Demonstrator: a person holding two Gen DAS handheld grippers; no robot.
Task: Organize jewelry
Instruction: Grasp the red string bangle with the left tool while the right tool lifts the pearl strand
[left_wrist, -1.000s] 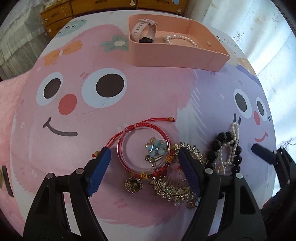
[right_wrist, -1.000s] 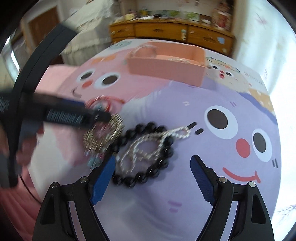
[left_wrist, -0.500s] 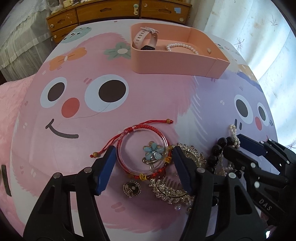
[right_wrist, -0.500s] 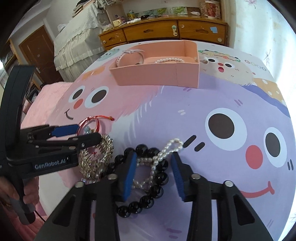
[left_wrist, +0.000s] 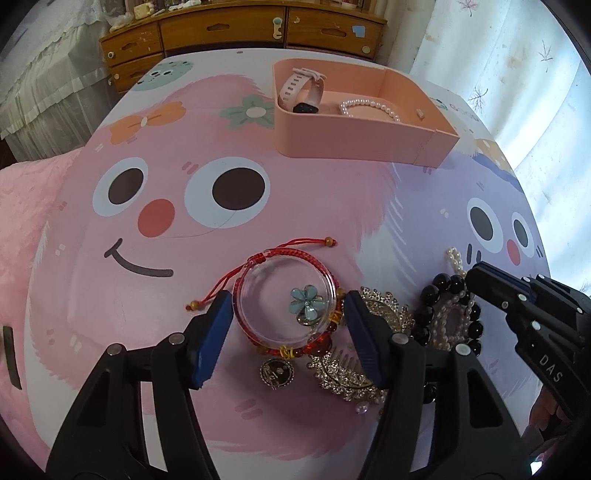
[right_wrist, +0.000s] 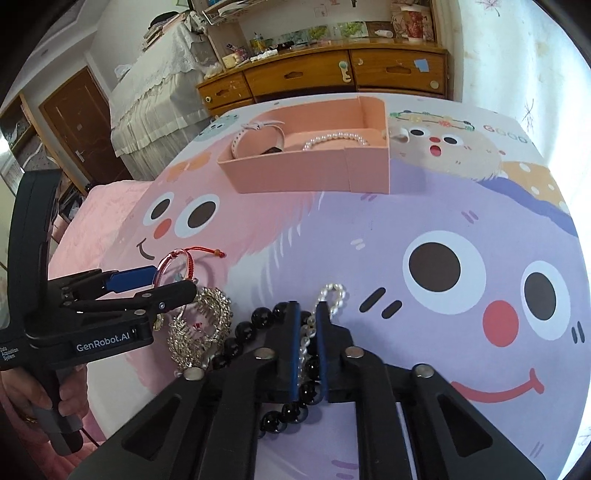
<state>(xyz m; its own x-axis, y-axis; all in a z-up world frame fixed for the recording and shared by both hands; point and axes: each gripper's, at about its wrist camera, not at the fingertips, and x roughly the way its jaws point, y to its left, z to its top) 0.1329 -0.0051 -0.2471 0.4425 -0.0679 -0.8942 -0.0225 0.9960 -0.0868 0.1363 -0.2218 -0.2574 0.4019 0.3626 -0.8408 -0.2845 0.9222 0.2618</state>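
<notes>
Right claw (right_wrist: 308, 339) is pinched tight on the pearl strand (right_wrist: 332, 295) tangled through the black beads (right_wrist: 258, 317) at the near right of the worktop (right_wrist: 369, 229), ready to lift for the pink box (left_wrist: 354, 144) at the far side. Left claw (left_wrist: 288, 317) sits spread either side of the clear bangle (left_wrist: 284, 299) and red cord bracelet (left_wrist: 291, 254). Half a second back the right claw was wider and the left more open; both have narrowed.

Both wrist views look low across the jewelry pile (left_wrist: 332, 332) toward the pink box (right_wrist: 310, 173).

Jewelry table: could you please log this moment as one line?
left gripper: open around clear bangle | right gripper: shut on pearl strand | pink box: watch, pearls
</notes>
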